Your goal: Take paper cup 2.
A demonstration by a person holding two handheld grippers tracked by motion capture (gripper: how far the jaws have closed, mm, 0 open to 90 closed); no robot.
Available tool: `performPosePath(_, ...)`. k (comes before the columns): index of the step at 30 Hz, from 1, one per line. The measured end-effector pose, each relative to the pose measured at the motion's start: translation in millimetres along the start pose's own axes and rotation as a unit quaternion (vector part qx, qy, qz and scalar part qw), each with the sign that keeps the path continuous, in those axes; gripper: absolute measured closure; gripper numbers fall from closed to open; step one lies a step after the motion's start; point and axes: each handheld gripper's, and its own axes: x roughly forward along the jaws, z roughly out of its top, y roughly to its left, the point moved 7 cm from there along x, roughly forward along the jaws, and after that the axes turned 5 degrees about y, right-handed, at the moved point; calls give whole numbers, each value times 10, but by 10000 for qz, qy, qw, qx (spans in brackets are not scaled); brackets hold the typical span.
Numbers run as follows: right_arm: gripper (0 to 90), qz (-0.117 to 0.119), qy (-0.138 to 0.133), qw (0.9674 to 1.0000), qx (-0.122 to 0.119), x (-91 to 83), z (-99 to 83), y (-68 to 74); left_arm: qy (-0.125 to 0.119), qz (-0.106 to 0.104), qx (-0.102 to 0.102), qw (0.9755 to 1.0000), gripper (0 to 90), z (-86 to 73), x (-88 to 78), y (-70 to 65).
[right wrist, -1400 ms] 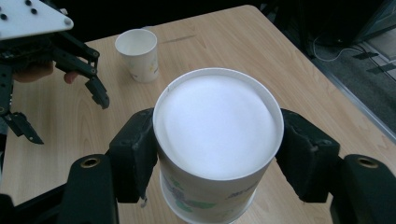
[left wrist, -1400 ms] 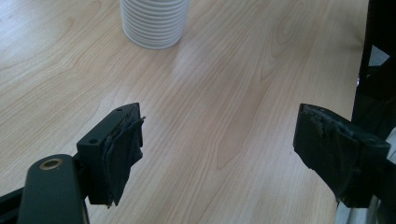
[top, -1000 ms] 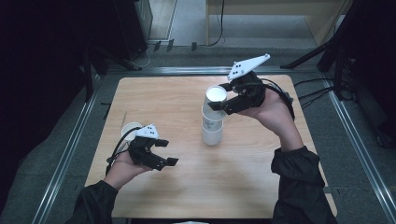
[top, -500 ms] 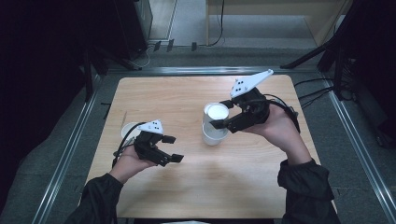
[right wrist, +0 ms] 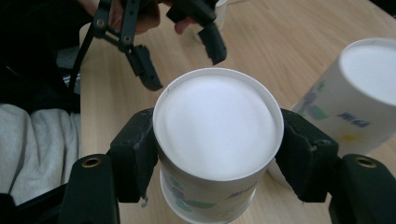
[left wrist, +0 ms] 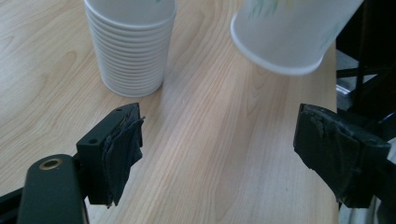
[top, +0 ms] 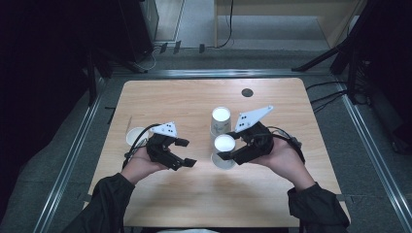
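In the high view, the right gripper sits just right of the frame's centre, its fingers clamped on the sides of an upside-down paper cup. The right gripper view shows this grip closely: the cup fills the middle of the frame, white base upward, with one black finger pressed against its left side and the other against its right. Whether the cup's rim touches the tabletop or hangs just above it cannot be told from the high view; in the left gripper view the cup appears at the upper right, tilted, with its rim off the wood.

Just above the held cup in the high view stands a stack of cups, also upside down. In the left gripper view the stack is at the upper left, its many rims layered at the bottom and resting on the wood.

The left gripper lies left of centre in the high view, its fingers apart with nothing between them, near the held cup but not touching it. Another cup stands at the left, partly behind the left hand.
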Motion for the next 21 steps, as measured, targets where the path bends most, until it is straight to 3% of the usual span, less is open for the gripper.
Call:
performPosePath(11, 345, 154, -69, 9998, 92, 204, -268, 101, -78, -114, 148, 9998, 156, 18, 34, -73)
performPosePath(12, 344, 292, -137, 9993, 178, 245, -293, 112, -57, -135, 191, 9997, 157, 17, 59, -105)
performPosePath(21, 346, 368, -404, 9984, 168, 334, -224, 109, -105, -292, 366, 9988, 156, 51, 140, -221)
